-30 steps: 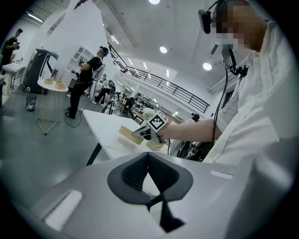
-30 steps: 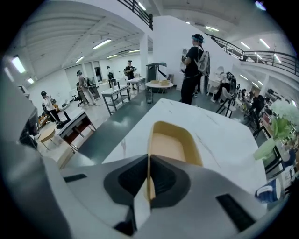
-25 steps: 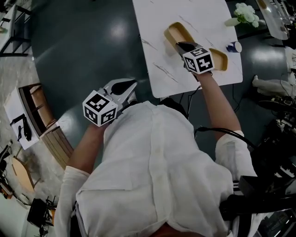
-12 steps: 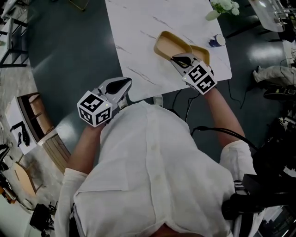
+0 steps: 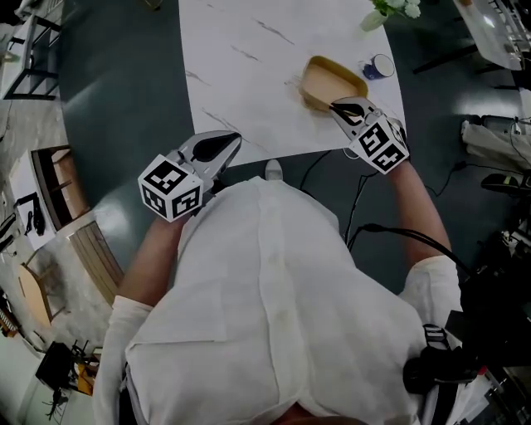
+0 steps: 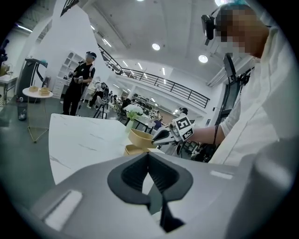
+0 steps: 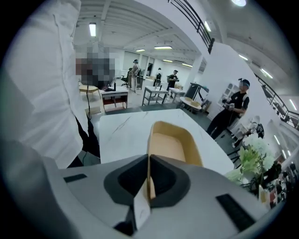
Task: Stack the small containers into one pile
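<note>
My right gripper (image 5: 342,105) is shut on the near rim of a tan oval container (image 5: 330,81) at the near right corner of the white marble table (image 5: 241,75). In the right gripper view its jaws (image 7: 148,161) pinch the container's thin wall (image 7: 174,140). The left gripper view shows the held container (image 6: 141,137) tilted just above a second tan container (image 6: 134,149), with the right gripper (image 6: 161,136) behind it. My left gripper (image 5: 232,138) hangs off the table's near edge, shut and with nothing in it (image 6: 148,158).
A small blue-and-white cup (image 5: 378,65) and a vase of white flowers (image 5: 390,8) stand at the table's far right corner. Cables lie on the dark floor by the table's near edge. A person in dark clothes (image 7: 233,109) stands beyond the table.
My right gripper has carried the tan container to the right, from beside the second container to over it. The left gripper stays shut near the table's edge.
</note>
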The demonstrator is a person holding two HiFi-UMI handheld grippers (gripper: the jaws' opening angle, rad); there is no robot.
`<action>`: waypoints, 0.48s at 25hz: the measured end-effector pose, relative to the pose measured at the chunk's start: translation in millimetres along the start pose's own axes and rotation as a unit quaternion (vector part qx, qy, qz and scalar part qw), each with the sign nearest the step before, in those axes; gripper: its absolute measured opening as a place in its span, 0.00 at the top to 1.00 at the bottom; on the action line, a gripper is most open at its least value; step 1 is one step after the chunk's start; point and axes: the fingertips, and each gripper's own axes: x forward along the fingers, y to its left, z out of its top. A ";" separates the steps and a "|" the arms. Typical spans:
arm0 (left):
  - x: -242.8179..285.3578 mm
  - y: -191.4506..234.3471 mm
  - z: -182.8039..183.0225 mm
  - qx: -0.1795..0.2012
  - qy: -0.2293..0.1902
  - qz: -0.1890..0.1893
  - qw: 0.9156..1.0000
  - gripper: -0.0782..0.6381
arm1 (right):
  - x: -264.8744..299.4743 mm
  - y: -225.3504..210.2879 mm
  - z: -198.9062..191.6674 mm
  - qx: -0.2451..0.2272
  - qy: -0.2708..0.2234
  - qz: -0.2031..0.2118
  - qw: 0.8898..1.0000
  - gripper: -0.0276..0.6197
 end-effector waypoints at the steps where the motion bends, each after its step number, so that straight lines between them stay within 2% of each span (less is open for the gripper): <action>1: 3.4 -4.1 -1.2 0.000 -0.001 0.004 1.000 0.88 | -2.1 -1.5 -6.6 -0.008 0.001 0.001 1.000 0.94; 7: 19.6 -23.1 -10.5 -0.008 -0.012 0.030 0.999 0.88 | -6.3 -6.5 -41.2 -0.064 0.013 0.009 0.998 0.94; 12: 21.4 -37.9 -17.8 -0.013 -0.018 0.050 0.999 0.88 | 2.1 -0.6 -55.0 -0.084 0.009 0.022 0.996 0.94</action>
